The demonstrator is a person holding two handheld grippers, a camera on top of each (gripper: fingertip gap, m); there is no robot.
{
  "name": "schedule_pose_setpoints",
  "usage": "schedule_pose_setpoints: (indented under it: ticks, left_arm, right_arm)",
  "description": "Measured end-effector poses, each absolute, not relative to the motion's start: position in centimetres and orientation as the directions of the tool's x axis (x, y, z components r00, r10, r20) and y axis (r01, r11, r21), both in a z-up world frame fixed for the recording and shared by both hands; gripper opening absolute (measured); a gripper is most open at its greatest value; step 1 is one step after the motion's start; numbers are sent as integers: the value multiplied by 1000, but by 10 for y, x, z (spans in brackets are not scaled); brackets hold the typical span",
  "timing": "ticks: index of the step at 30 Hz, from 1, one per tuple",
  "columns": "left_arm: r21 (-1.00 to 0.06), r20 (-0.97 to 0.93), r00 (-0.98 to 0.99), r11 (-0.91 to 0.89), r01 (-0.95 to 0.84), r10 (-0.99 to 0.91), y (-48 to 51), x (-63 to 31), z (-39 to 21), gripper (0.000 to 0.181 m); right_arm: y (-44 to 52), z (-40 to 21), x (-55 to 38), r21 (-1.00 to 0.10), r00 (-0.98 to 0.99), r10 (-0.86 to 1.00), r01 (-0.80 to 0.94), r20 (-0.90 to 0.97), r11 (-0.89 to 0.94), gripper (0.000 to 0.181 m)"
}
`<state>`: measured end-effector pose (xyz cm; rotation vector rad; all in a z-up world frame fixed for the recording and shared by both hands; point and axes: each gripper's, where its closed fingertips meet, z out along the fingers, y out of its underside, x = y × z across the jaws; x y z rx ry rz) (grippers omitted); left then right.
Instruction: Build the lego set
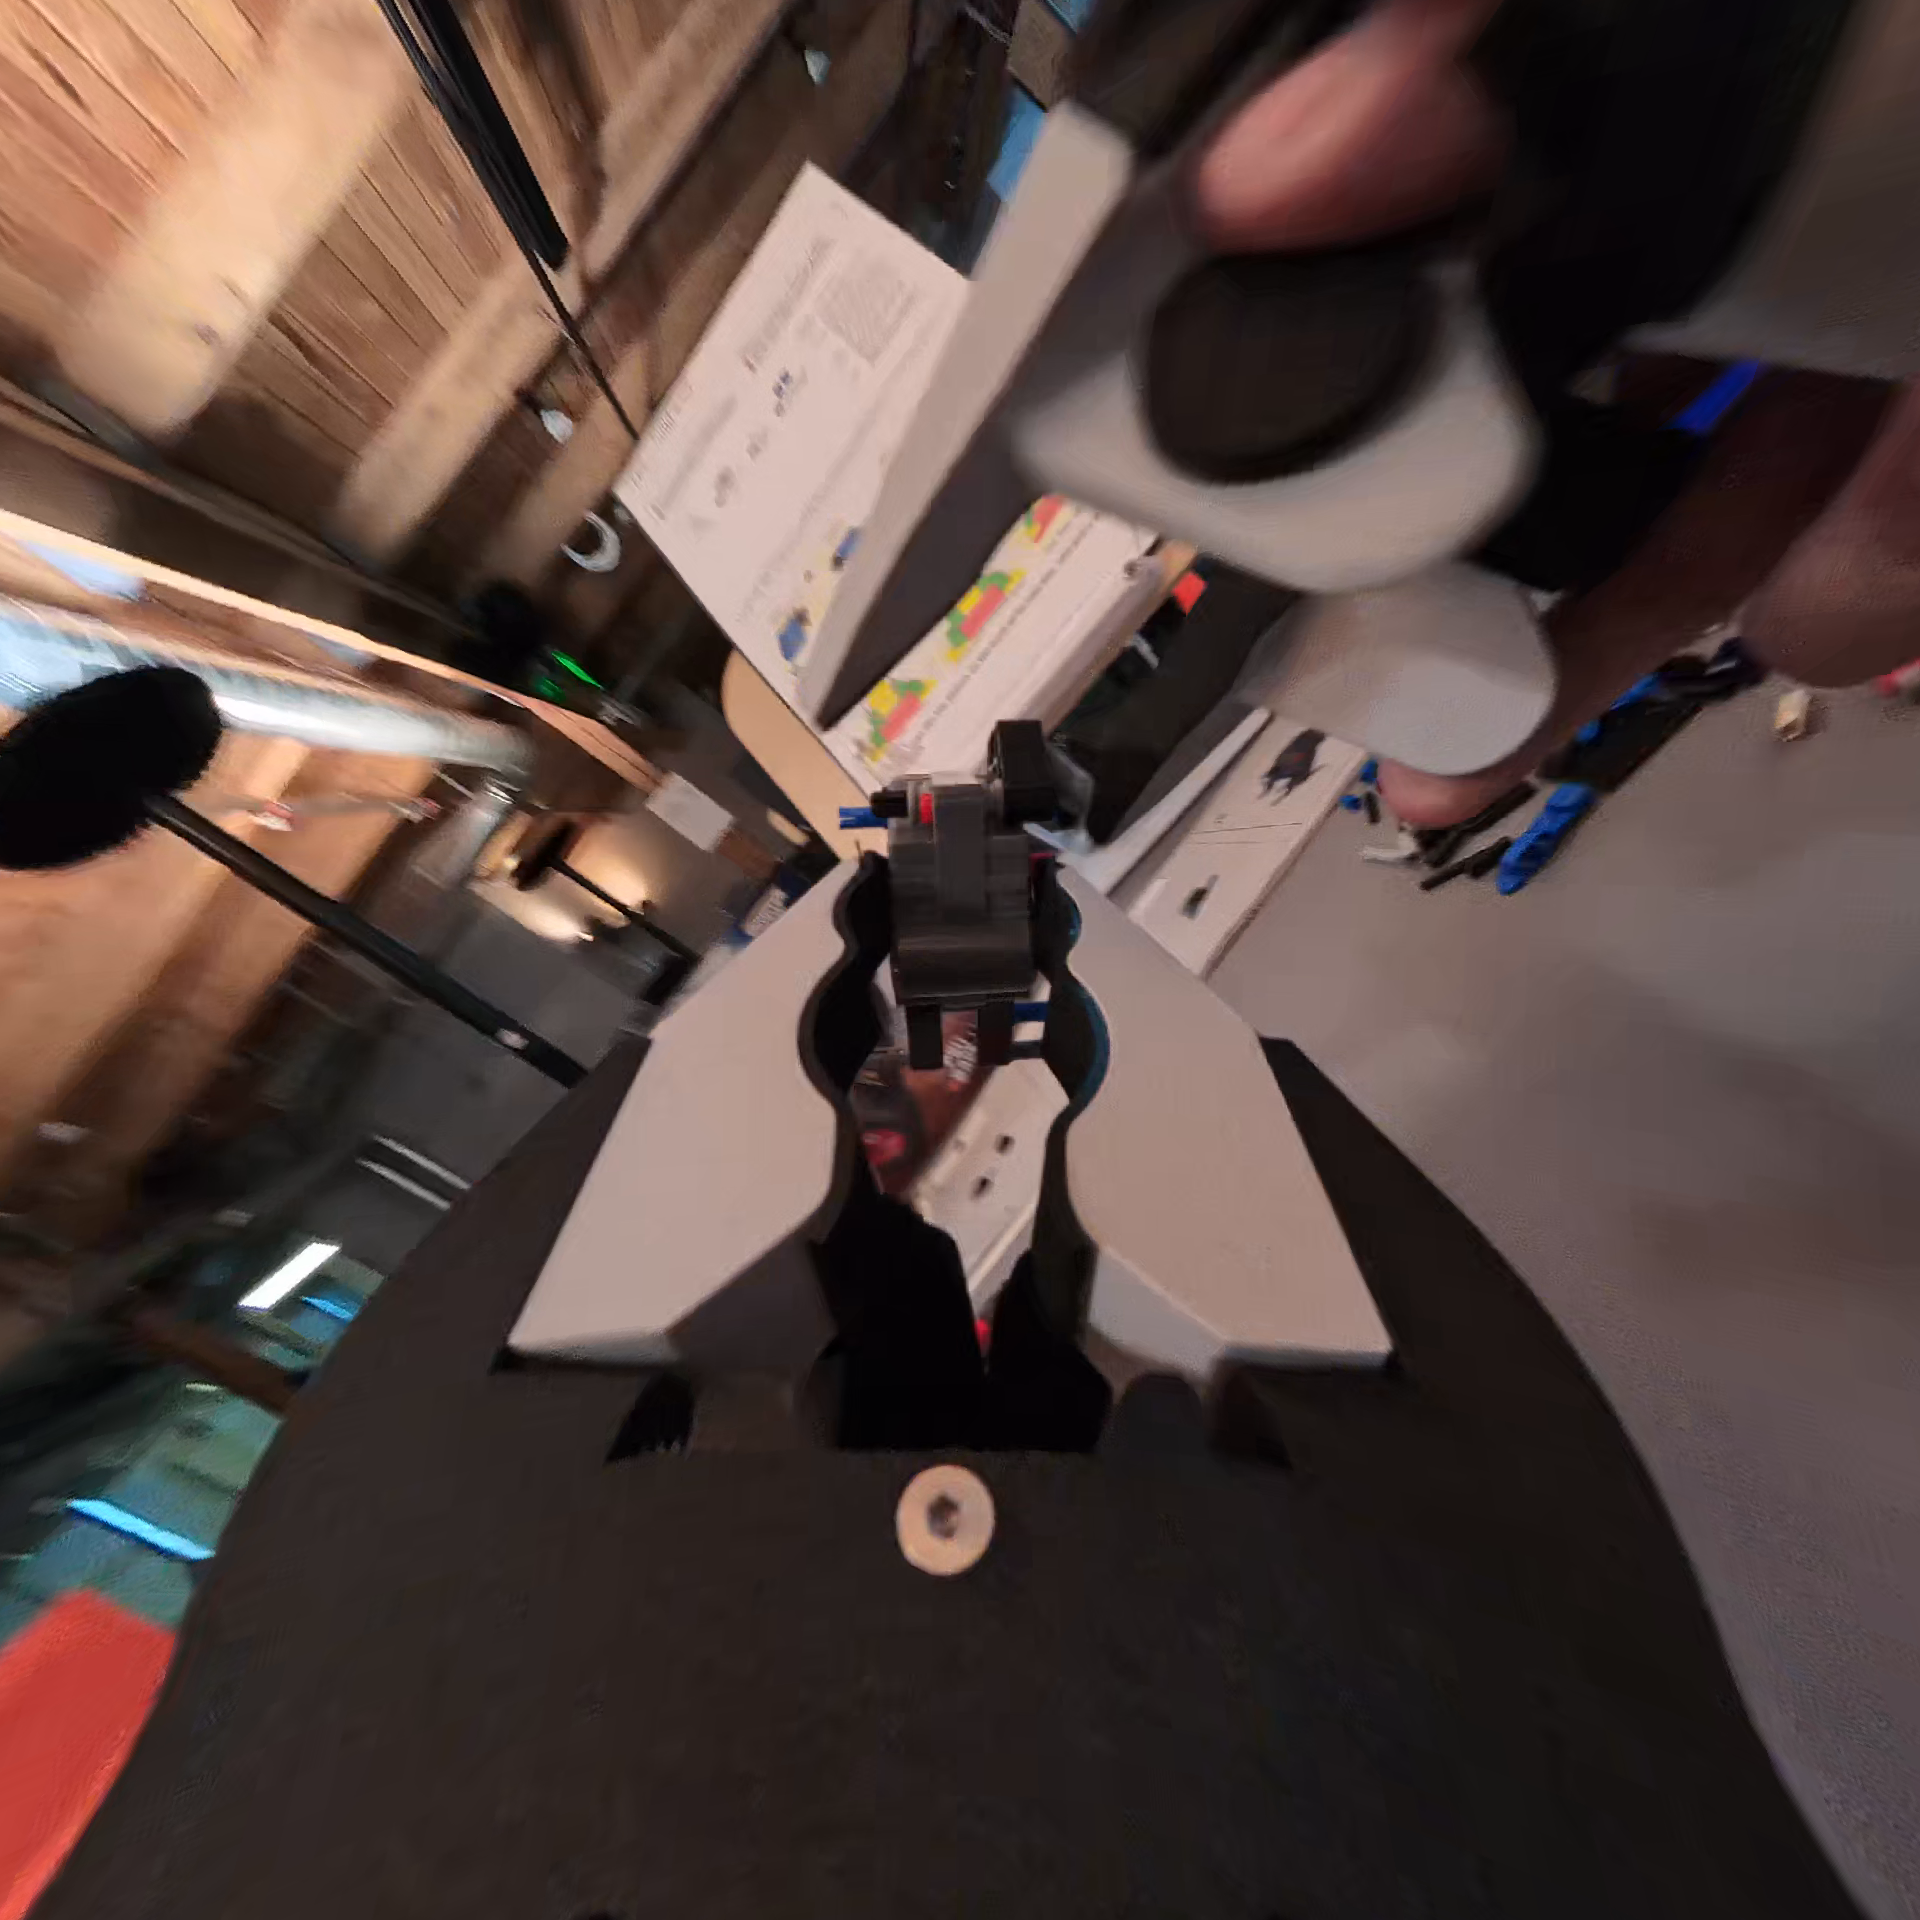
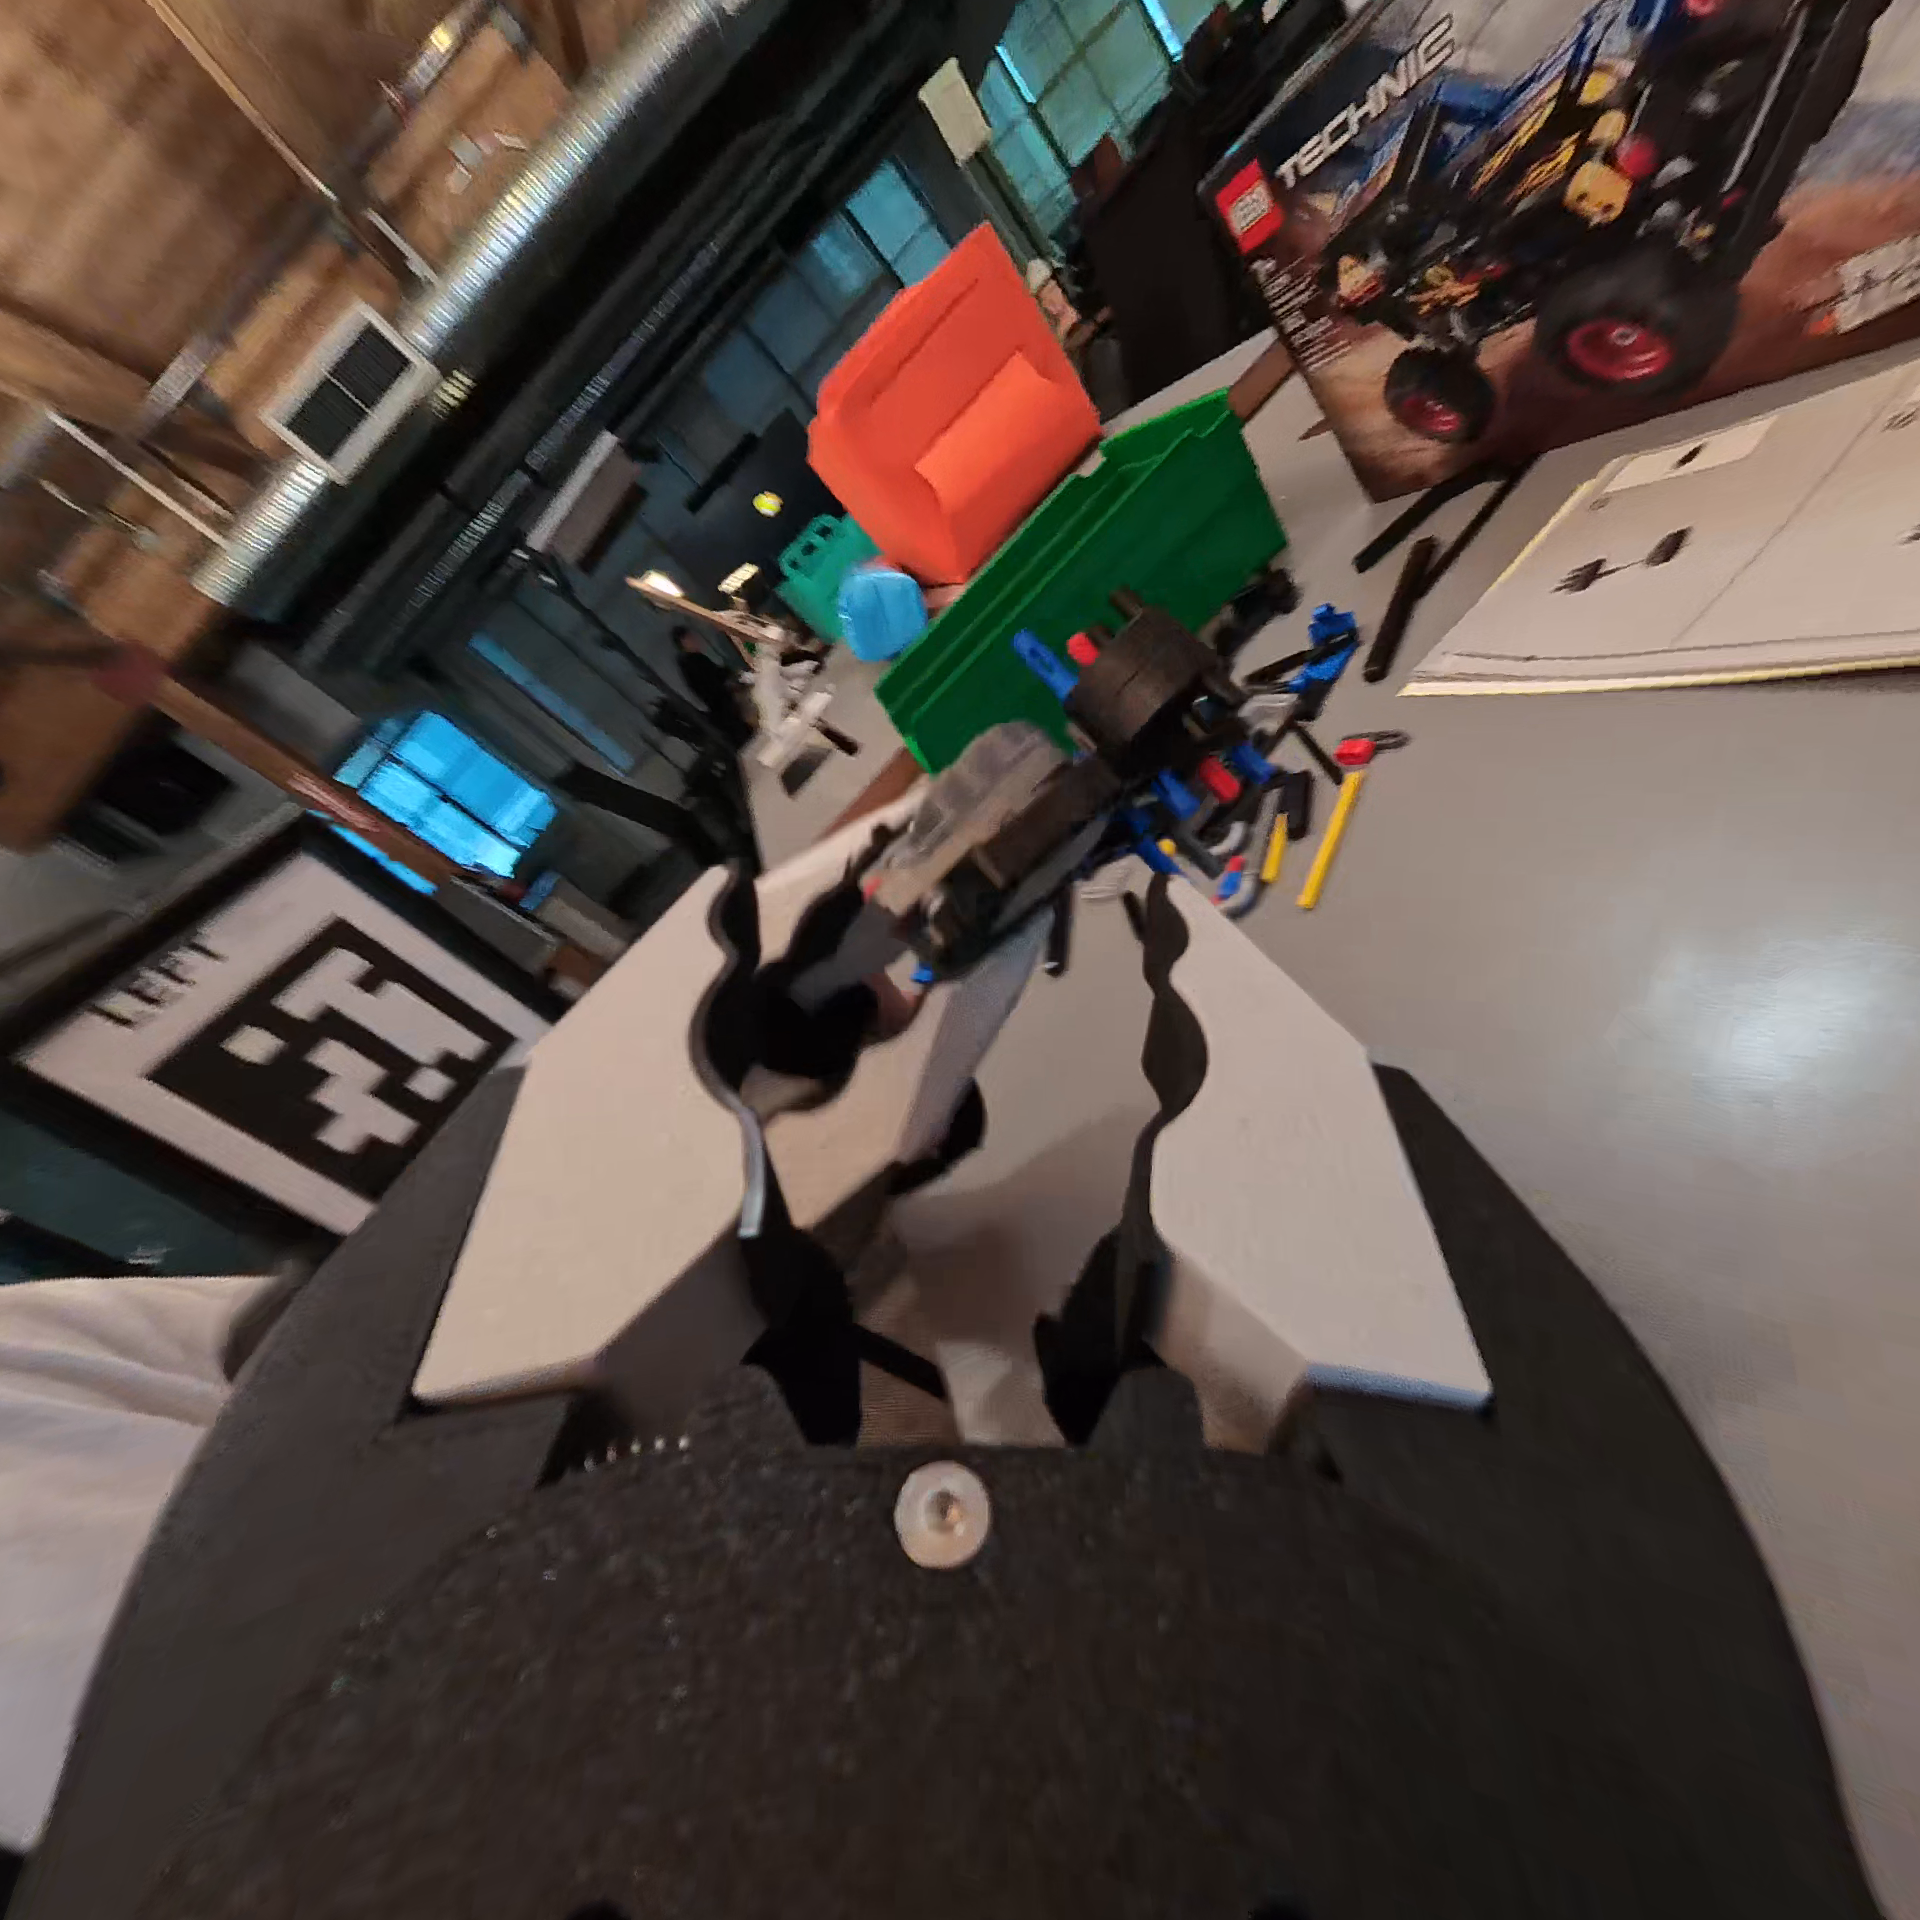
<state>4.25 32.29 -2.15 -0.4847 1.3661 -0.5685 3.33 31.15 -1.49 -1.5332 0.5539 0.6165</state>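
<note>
My left gripper (image 1: 956, 878) is shut on a small dark grey and black lego assembly (image 1: 956, 935) with blue and red pins, and holds it in the air. The hand-held right gripper shows in the left wrist view at the upper right, and one of its grey fingers (image 1: 914, 540) ends just above the assembly. In the right wrist view my right gripper (image 2: 940, 894) has its jaws wide apart. The assembly (image 2: 1039, 821) and a left finger (image 2: 966, 1049) lie between and just beyond its tips. I cannot tell whether they touch.
Loose lego parts (image 2: 1320, 821) lie on the grey table (image 2: 1558, 1039). Behind them are a green bin (image 2: 1122, 561), an orange bin (image 2: 945, 416), the set's box (image 2: 1558, 229) and instruction sheets (image 2: 1714, 561). A black fuzzy ball on a rod (image 1: 104, 769) stands at the left. My left and right fingertips are right by each other.
</note>
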Motion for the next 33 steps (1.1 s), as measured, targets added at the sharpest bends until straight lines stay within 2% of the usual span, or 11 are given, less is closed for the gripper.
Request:
schedule_pose_setpoints:
  ticks: [3, 5, 6, 9, 12, 15, 18, 21, 25, 31, 33]
  left_arm:
    - [-441, -861, 238, 893, 88, -449, 310, 39, -23, 25]
    - [-288, -903, 319, 956, 52, -289, 303, 38, -26, 25]
    - [-237, -911, 339, 971, 35, -235, 300, 38, -30, 25]
    - [-215, -934, 285, 976, 31, -214, 297, 44, -45, 30]
    - [-349, -928, 103, 933, 91, -357, 290, 34, -59, 56]
    - [-557, -830, -137, 813, 171, -540, 292, 10, -49, 62]
    - [-764, -593, -491, 638, 93, -638, 311, 0, -46, 74]
    - [-912, -225, -725, 402, -78, -651, 327, 3, -43, 70]
    - [-935, 168, -864, 200, -292, -475, 320, 6, -44, 60]
    - [-893, 237, -900, 283, -349, -365, 308, 11, -67, 41]
    - [-883, 265, -895, 282, -374, -358, 304, 13, -72, 42]
  right_arm:
    - [313, -14, 29, -620, 610, 117, -779, -783, -89, 53]
    - [313, -25, 36, -608, 604, 72, -787, -794, -102, 34]
    - [313, -29, 37, -605, 601, 70, -789, -796, -109, 32]
    - [310, -41, 44, -613, 612, 54, -778, -789, -140, 30]
    - [304, -44, 54, -688, 694, 57, -695, -718, -207, 30]
    - [295, -46, 47, -754, 775, 145, -524, -615, -396, 30]
    - [290, -51, 37, -756, 768, 282, -367, -575, -541, 30]
    - [287, -47, 20, -813, 724, 488, -174, -488, -555, 30]
    - [293, -70, 16, -780, 769, 528, 61, -361, -623, 29]
    - [292, -82, 9, -747, 702, 565, 71, -433, -661, 30]
    - [291, -86, 11, -756, 692, 568, 49, -445, -652, 29]
